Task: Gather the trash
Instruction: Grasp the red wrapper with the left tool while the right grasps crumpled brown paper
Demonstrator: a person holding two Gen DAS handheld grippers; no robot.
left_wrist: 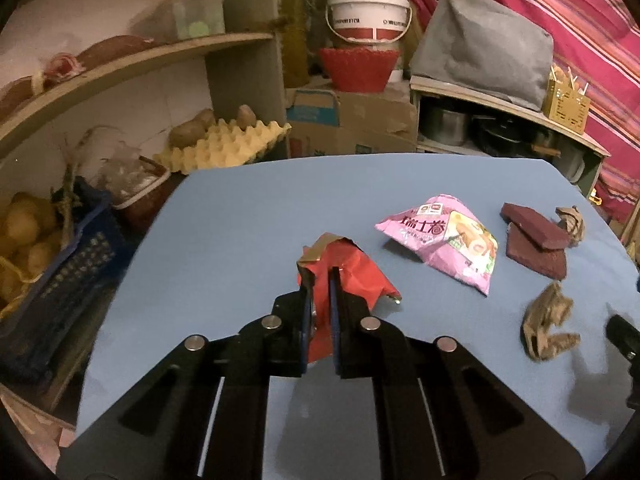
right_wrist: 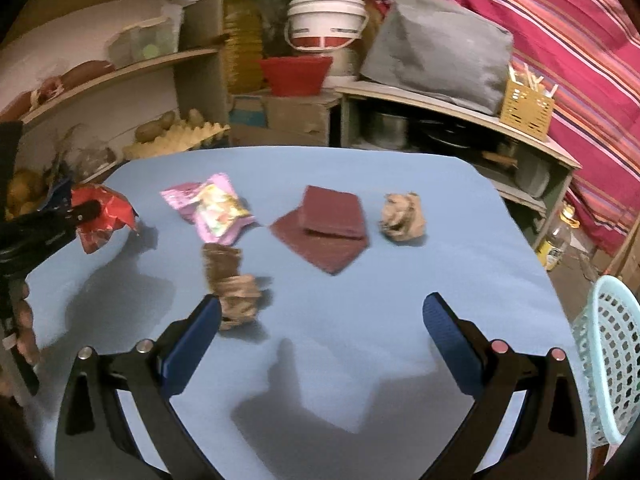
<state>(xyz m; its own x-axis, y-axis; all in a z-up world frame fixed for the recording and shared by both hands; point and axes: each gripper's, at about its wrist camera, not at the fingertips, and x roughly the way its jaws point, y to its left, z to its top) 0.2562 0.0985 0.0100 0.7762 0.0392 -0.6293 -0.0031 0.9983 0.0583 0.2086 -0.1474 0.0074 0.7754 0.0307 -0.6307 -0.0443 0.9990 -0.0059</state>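
The left claw (left_wrist: pixel 322 276) is squeezed tight on the red wrapper (left_wrist: pixel 352 276), which looks lifted a little off the blue bench (left_wrist: pixel 240 208). The right claw (right_wrist: pixel 322 320) is spread wide with nothing in it, low over the bench. So the job looks like it has only just begun: one piece is picked up, and none can be seen inside the light blue basket (right_wrist: pixel 612 360), though only its side shows. Just right of the red wrapper lies a long brown paper scrap (right_wrist: pixel 232 284). Past that sits the pink snack bag (right_wrist: pixel 212 208). Farther right are the dark red pads (right_wrist: pixel 328 228), then the brown paper ball (right_wrist: pixel 402 216). All four are waiting to be picked up.
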